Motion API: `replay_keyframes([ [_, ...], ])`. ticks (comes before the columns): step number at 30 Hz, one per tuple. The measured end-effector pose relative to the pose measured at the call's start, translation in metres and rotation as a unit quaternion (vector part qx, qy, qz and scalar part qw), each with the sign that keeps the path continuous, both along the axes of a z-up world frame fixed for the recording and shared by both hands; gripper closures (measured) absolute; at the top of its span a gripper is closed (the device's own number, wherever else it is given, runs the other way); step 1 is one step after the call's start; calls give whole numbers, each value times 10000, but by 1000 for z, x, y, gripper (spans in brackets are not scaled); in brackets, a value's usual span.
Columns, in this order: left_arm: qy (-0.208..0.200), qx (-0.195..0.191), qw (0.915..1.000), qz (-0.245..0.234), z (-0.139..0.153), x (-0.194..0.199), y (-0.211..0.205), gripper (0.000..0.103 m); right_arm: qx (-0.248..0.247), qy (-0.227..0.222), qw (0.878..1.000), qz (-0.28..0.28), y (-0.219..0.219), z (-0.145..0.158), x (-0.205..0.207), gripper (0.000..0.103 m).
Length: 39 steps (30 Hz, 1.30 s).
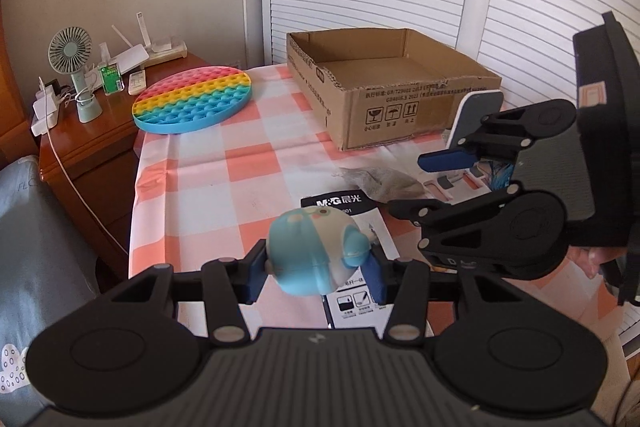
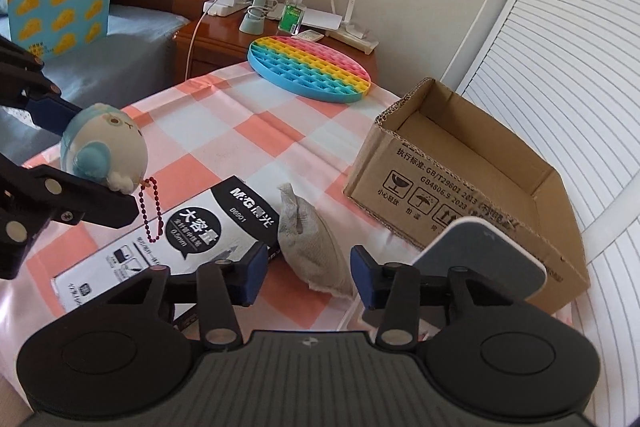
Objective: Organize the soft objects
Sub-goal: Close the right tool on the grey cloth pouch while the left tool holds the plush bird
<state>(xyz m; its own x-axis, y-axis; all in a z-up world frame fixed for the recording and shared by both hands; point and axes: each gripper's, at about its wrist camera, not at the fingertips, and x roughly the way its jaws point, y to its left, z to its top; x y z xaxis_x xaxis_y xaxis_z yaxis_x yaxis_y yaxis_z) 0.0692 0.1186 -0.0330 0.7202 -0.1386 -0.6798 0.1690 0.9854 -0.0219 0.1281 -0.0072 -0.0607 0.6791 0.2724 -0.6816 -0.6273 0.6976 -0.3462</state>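
Left gripper fingers clamped on blue squishy toy above checkered desk, right gripper fingers parted around grey pouch, not pressing it, cardboard box nearby

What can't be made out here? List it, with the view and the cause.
- Grey pouch: in the right wrist view its near end is behind the right tool; in the left wrist view it is blurred.
- White-edged slab: lower part is behind that tool in both views; what it is stays unclear.
- Cardboard box: in the right wrist view the near wall hides part of its floor.
- Black-and-white box: fine print too small.
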Motion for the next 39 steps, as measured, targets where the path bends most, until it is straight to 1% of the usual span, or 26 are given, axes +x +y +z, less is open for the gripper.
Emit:
replay_keyframes([
  [2,-1,-28,10000,5,-1,3,2,55,-104,-33,9999,58,3,-3,2,55],
  [4,2,-53,10000,11,-2,6,3,55,-160,-21,9998,94,4,-6,4,57],
  [5,10,-64,10000,11,-2,7,3,55,-185,-3,9998,108,4,-7,5,64],
  [6,17,-78,10000,5,-3,8,4,55,-203,18,9997,116,5,-8,6,72],
  [10,16,-103,9999,-2,-4,8,5,55,-224,7,9997,125,5,-9,6,80],
  [12,8,-109,9999,-1,-4,7,5,55,-228,4,9997,126,4,-8,5,87],
  [14,7,-113,9999,3,-4,6,5,55,-221,21,9997,125,3,-6,2,92],
  [15,5,-111,9999,6,-4,5,5,55,-209,17,9997,126,2,-4,0,93],
  [17,4,-114,9999,8,-4,5,6,55,-178,51,9997,153,0,-2,-4,92],
  [19,7,-108,9999,5,-4,5,6,55,-204,49,9997,139,-1,-2,-5,89],
  [20,10,-96,10000,3,-4,5,6,55,-248,37,9996,145,-1,-3,-5,83],
  [21,15,-91,10000,-1,-5,5,6,55,-323,43,9994,153,0,-5,-5,72],
  [22,17,-91,10000,-3,-5,5,6,55,-345,11,9993,132,0,-6,-4,70],
  [27,39,-104,9999,2,-6,8,7,55,-466,-44,9988,164,3,-13,3,69],
  [37,135,-129,9998,-35,-11,14,7,55,-486,-120,9984,259,9,-21,12,70],
  [39,152,-137,9998,-39,-12,15,7,55,-489,-147,9984,258,9,-21,12,73],
])
